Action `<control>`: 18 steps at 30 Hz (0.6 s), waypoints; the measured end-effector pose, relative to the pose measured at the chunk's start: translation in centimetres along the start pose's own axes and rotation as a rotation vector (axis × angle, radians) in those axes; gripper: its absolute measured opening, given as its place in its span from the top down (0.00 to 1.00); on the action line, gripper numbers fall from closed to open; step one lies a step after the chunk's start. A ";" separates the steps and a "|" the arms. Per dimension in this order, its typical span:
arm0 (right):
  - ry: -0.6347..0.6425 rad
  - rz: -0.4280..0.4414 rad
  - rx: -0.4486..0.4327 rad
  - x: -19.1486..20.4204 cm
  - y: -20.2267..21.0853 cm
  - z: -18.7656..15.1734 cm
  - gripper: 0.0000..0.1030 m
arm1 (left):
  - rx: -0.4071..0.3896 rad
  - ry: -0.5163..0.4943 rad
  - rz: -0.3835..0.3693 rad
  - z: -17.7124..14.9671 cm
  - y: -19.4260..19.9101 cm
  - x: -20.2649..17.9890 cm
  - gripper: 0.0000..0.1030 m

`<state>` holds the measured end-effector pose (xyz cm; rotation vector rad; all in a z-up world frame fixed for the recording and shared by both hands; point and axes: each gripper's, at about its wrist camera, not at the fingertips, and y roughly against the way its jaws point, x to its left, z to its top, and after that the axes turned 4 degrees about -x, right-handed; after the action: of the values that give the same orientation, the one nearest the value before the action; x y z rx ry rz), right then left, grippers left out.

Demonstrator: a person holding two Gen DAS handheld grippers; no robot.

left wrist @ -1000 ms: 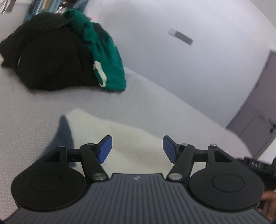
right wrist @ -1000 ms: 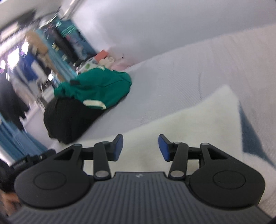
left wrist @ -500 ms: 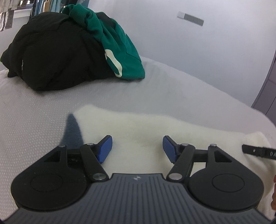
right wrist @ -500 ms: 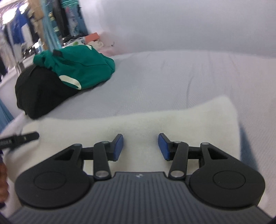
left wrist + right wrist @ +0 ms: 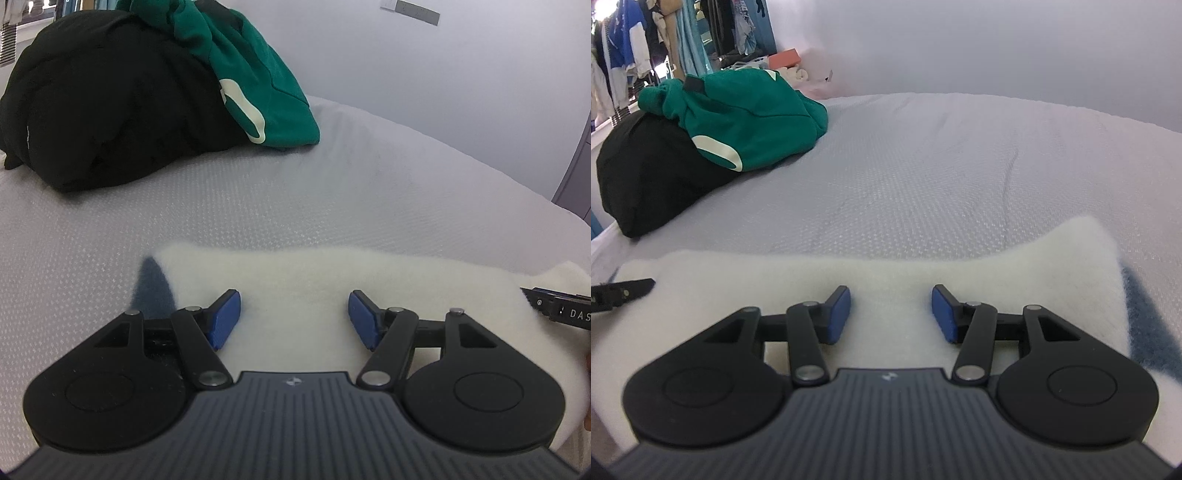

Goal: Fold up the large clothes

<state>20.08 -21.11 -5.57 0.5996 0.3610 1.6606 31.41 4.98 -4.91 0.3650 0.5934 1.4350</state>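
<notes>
A cream fleece garment (image 5: 295, 273) lies folded flat on the grey-white bed (image 5: 332, 184), with a navy part (image 5: 153, 284) showing at its left end. My left gripper (image 5: 294, 314) hovers low over the fleece near that end, open, nothing between its blue pads (image 5: 225, 317). In the right wrist view the same cream garment (image 5: 775, 273) spreads below my right gripper (image 5: 890, 310), open and empty too, with the navy part (image 5: 1145, 332) at the right. Each view catches the other gripper's black tip at its edge: the right gripper's tip (image 5: 561, 310) and the left gripper's tip (image 5: 620, 291).
A pile of a black garment (image 5: 110, 110) topped by a green one (image 5: 258, 81) sits at the bed's far left corner, seen also as the green garment (image 5: 750, 118). Hanging clothes (image 5: 646, 44) stand behind it. A white wall runs along the far side of the bed.
Both grippers have sunk toward the cream garment and rolled level. The clothes pile looks larger in the left wrist view. The jaws stand about as before.
</notes>
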 end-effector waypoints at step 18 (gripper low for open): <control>-0.120 -0.009 -0.066 0.9 7.9 -0.8 0.49 | -0.086 0.000 -0.046 -2.1 10.3 -3.1 0.32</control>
<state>13.14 -21.59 -1.71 0.6442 0.2211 1.6130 21.72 2.94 -0.18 0.2812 0.5349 1.4113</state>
